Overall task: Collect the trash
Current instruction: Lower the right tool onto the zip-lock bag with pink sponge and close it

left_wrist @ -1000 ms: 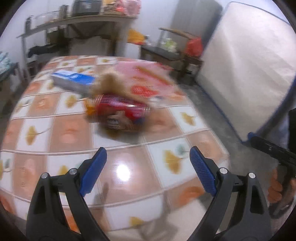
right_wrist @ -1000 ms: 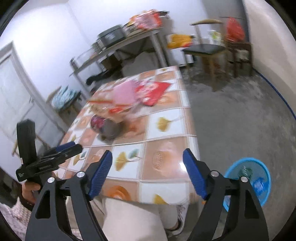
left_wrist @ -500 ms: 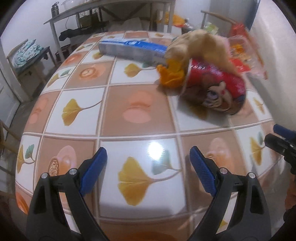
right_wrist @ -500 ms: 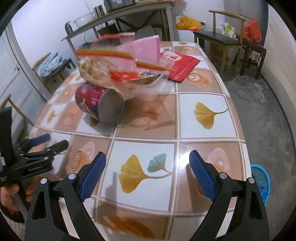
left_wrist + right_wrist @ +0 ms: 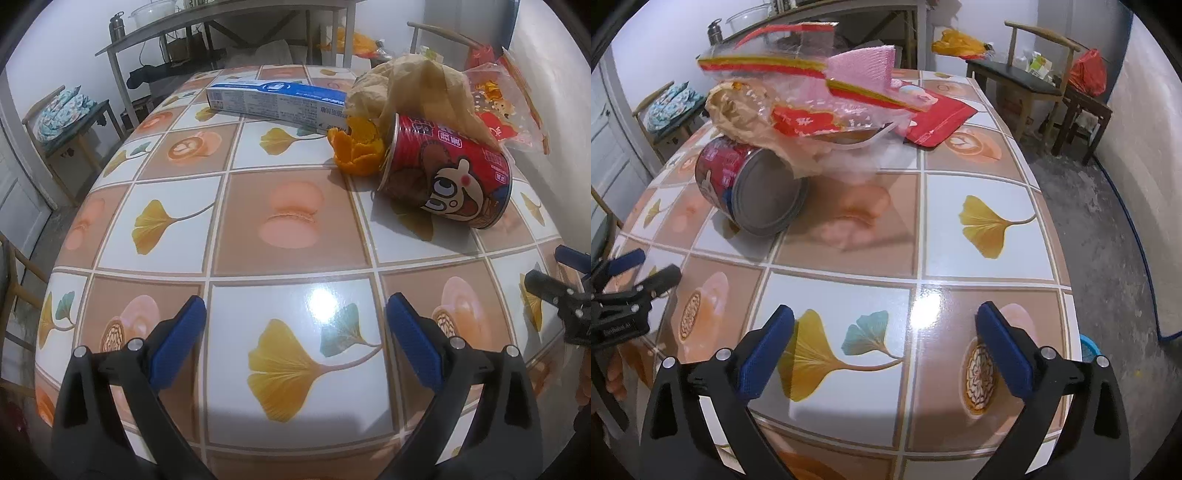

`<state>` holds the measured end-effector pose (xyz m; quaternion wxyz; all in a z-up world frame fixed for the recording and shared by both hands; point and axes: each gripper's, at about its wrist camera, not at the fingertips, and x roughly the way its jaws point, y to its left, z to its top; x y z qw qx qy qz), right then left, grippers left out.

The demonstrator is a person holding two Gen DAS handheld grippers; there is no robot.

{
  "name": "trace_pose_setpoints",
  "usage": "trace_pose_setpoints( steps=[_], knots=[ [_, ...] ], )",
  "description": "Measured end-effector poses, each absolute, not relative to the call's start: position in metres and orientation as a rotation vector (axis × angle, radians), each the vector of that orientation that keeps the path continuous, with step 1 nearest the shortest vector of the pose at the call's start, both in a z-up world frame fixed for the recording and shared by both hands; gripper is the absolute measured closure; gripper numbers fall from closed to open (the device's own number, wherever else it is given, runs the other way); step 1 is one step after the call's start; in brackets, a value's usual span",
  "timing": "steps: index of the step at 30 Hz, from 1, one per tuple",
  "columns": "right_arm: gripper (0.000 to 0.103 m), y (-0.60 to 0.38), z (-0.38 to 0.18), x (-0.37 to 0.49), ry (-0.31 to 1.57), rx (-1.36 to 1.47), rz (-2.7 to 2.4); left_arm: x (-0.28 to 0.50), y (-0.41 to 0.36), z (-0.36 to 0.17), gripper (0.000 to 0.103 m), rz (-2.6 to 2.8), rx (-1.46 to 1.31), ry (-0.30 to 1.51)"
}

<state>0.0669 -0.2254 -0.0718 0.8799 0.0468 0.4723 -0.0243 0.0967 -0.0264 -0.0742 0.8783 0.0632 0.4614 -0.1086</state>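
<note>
Nearest the lens in the left wrist view, the left claw (image 5: 293, 334) is hovering over the bench (image 5: 291, 240) at the bottom of the frame, its jaws having just been opening and now standing wide with nothing between them but patterned tablecloth. In the right wrist view the right claw (image 5: 884, 334) is doing likewise at the bottom of the frame, its jaws also having just been opening, now spread wide and gripping nothing.

Further up, the trash is sitting in a loose pile at the upper right of the left view and the upper left of the right view. A red can (image 5: 448, 173) printed with a cartoon face is lying on its side, its long axis running diagonally, the open mouth facing up-left in the left view and the grey metal base (image 5: 768, 192) facing the right camera. Just beside the mouth an orange peel (image 5: 356, 149) is curling open like a flower. A crumpled tan bag (image 5: 413, 88) is draping over the can. Behind it, a clear wrapper (image 5: 827, 107) with red and yellow print is lying against the pile, topped by pink foam netting (image 5: 862, 64).

Beyond the peel, a long blue and white box (image 5: 277, 99) is lying flat, its long axis running from upper left to right, one end touching the bag. Farthest, a flat red packet (image 5: 938, 116) is lying on the bench.
</note>
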Motion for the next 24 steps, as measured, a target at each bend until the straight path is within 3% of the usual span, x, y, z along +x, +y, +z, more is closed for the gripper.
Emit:
trace_pose_setpoints(
  steps=[16,24],
  knots=[
    [0.006,-0.228,-0.072,0.074,0.982,0.061,-0.001,0.094,-0.025,-0.076,0.007,-0.256,0.147,0.933],
    [0.007,-0.258,-0.004,0.057,0.711,0.181,0.047,0.09,-0.02,-0.076,0.007,-0.266,0.12,0.885]
  ],
)
